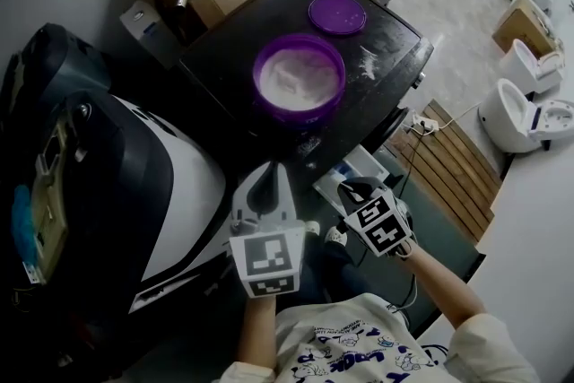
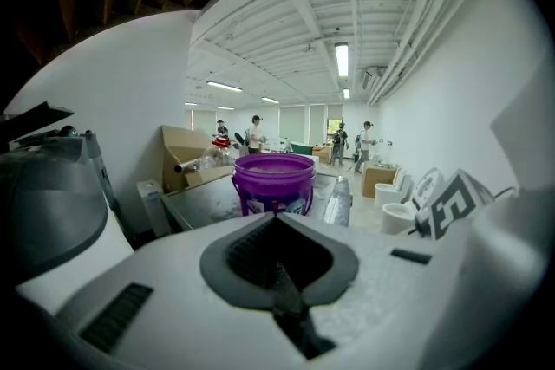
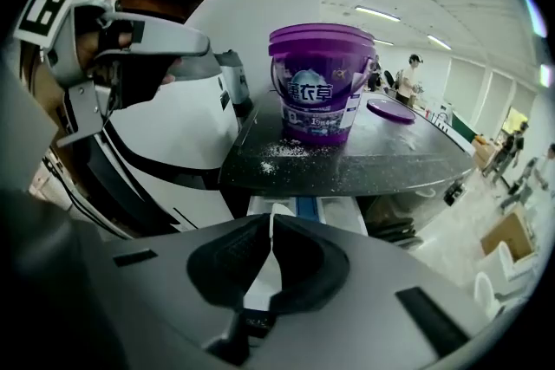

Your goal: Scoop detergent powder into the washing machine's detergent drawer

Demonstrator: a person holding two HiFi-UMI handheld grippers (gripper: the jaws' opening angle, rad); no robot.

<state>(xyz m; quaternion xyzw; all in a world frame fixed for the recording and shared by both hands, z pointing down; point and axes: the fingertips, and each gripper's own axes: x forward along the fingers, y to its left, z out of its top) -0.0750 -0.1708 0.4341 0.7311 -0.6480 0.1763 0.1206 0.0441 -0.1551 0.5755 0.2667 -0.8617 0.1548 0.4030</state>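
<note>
- Left claw [image 1: 267,177] is sitting shut in the left gripper view, tips meeting, nothing between them.
- Right claw [image 1: 355,189] is also showing its tips pressed together in the right gripper view, gripping nothing; only the drawer is peeking through below the jaws.
- Purple detergent bucket [image 1: 299,76] is standing open and upright on the dark washing machine top [image 1: 224,58], with white powder showing inside.
- Key relation: in the head view the bucket is lying at about 12 o'clock from the left claw and about 11 o'clock from the right claw, well apart from both, so either claw is needing a forward reach over the front edge.
- Detergent drawer [image 1: 352,173] is sticking out of the machine front, just beside the right claw at its 11 o'clock and at about 2 o'clock from the left claw. The right claw is looking like the nearer one.
- Drawer's long axis is seeming to run from the machine front out toward the right claw.
- Purple lid [image 1: 337,13] is lying flat on the top at 1 o'clock from the bucket, apart from it.
- Spilled powder [image 1: 368,60] is dusting the top at 3 o'clock from the bucket.
- Count: two claws, one bucket, one lid, one drawer.
- No scoop is showing in any view; whether one is lying buried in the powder cannot be told.
- Judging the task as not yet started on a scoop-load: both claws are hovering in front of the machine, empty.
</note>
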